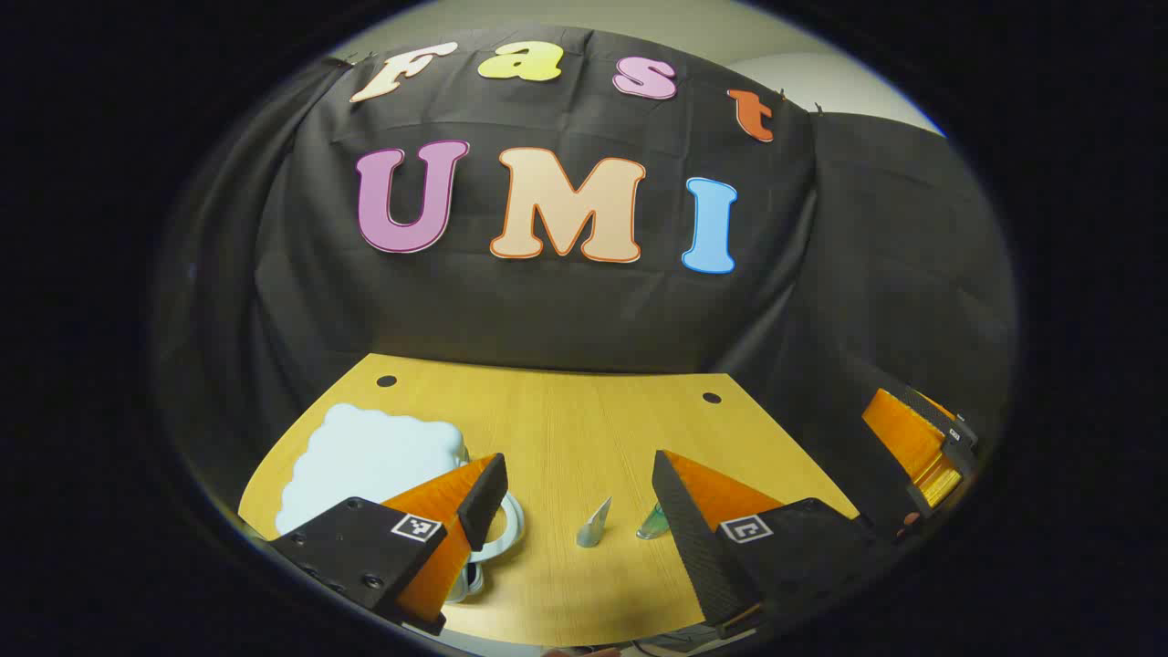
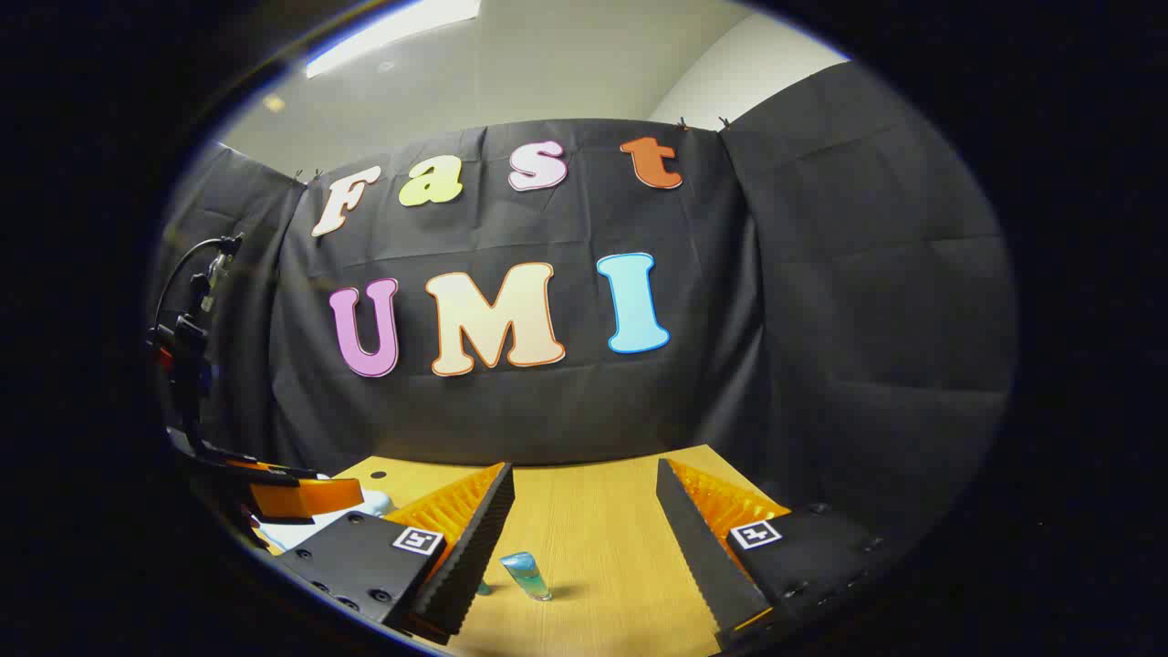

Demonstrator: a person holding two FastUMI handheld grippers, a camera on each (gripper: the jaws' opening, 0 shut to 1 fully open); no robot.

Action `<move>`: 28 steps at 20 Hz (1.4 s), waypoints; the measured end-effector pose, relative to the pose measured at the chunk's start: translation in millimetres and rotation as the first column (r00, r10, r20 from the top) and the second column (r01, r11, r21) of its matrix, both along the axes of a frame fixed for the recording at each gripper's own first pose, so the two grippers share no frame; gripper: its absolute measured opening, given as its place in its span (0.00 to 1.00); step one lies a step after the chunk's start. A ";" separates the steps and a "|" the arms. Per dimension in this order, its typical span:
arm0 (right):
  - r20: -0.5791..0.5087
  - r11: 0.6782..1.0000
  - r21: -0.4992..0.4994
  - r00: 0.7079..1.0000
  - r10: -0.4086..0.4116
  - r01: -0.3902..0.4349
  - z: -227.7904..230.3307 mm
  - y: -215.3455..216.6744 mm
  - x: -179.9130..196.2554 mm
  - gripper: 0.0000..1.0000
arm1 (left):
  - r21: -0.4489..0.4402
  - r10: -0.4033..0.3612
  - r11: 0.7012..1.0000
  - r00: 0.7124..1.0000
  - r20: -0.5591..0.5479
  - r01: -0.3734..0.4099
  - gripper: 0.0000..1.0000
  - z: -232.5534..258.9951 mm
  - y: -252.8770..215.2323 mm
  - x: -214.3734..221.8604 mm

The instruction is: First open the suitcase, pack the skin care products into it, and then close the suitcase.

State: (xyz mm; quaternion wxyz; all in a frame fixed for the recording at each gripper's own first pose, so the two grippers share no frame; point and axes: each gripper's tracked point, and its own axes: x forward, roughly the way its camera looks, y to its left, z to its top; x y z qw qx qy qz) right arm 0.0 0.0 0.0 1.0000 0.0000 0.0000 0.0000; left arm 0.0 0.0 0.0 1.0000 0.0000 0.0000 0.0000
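Right gripper (image 2: 584, 511) jaws apart, blue tube (image 2: 527, 575) on wooden table (image 2: 602, 547)

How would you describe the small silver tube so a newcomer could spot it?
On the wooden table, look right of the pale cloud-shaped suitcase. Two small tubes stand there between the left gripper's fingers; the silver tube is the left, grey one, beside its teal neighbour.
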 end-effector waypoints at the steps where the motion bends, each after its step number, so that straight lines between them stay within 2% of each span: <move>1: -0.001 1.000 -0.001 1.000 0.002 -0.002 -1.2 0.9 -0.6 0.96 | 0.002 0.000 1.000 1.000 0.000 0.000 0.94 0.6 0.8 0.2; 13: -0.057 1.000 -0.011 0.998 -0.004 0.004 -26.0 -1.0 2.5 0.98 | -0.012 0.031 0.999 0.998 -0.051 -0.032 0.95 -15.8 22.2 2.8; 18: -0.085 1.000 0.003 0.996 0.024 -0.024 -36.1 2.2 5.1 0.98 | 0.002 0.060 0.998 0.987 -0.151 -0.060 0.95 -39.8 49.5 13.1; 20: -0.095 0.999 0.005 0.995 0.037 -0.036 -43.4 5.1 9.6 0.98 | 0.036 0.082 0.996 0.974 -0.213 -0.076 0.92 -51.4 62.6 18.0; 21: -0.104 0.999 0.008 0.994 0.041 -0.040 -47.0 5.8 11.1 0.98 | 0.055 0.091 0.995 0.966 -0.241 -0.081 0.95 -57.3 68.9 19.3; 23: -0.123 0.999 0.017 0.991 0.045 -0.043 -54.4 5.8 12.8 0.98 | 0.075 0.099 0.994 0.950 -0.298 -0.080 0.93 -72.1 75.6 23.3; 25: -0.146 0.999 0.029 0.988 0.049 -0.046 -61.9 5.1 14.2 0.98 | 0.048 0.078 0.997 0.926 -0.370 -0.065 0.95 -86.7 77.1 28.5; 28: -0.191 0.999 0.025 0.981 0.042 -0.038 -75.4 -3.3 11.6 0.98 | -0.067 0.041 0.994 0.878 -0.476 -0.083 0.95 -102.9 76.0 39.7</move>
